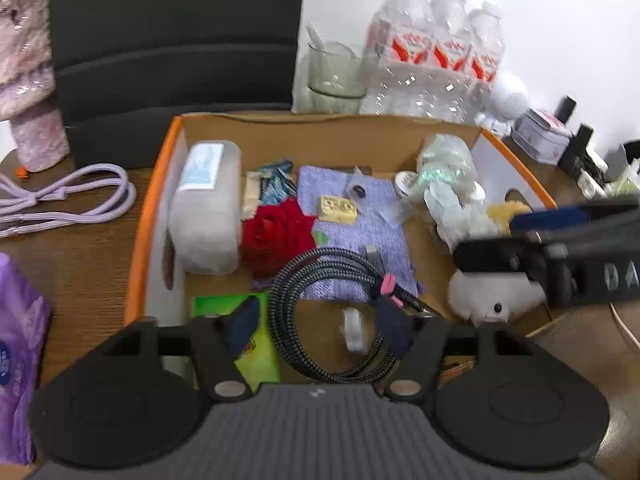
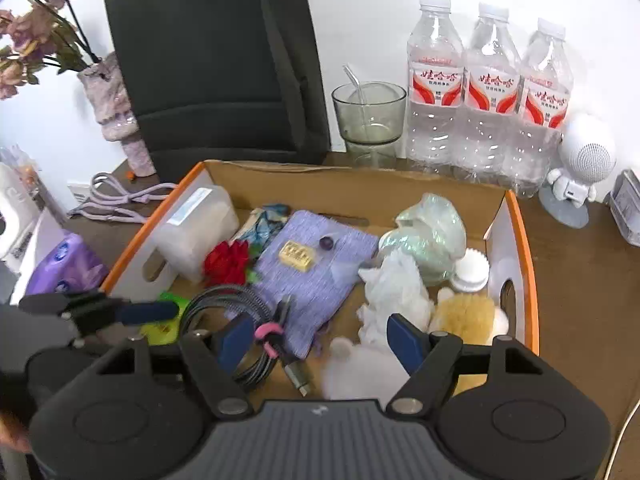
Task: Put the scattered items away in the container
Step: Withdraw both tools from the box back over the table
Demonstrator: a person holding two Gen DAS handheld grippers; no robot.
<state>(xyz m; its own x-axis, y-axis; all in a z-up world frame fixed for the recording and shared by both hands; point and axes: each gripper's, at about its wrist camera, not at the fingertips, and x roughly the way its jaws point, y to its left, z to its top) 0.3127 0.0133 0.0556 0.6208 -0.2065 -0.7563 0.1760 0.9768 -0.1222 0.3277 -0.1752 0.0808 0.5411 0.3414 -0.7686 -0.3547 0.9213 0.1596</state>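
Sitting on the wooden table, the cardboard box with orange rims holds the clutter: coiled braided cable at the near side, lying partly on a purple cloth with a small yellow block on top, red fabric flower just left of the cloth, translucent plastic tub against the left wall, crumpled plastic wrap and a white plush toy toward the right. Left gripper hangs over the near edge above the cable, jaws apart, nothing between them. Right gripper also over the near edge, jaws apart, empty, the plush blurred just beyond it. Bare box floor is mostly at the back wall and near-right. Outside: three water bottles and a glass cup behind the box, lilac cord on the table to the left, black bag against the white wall.
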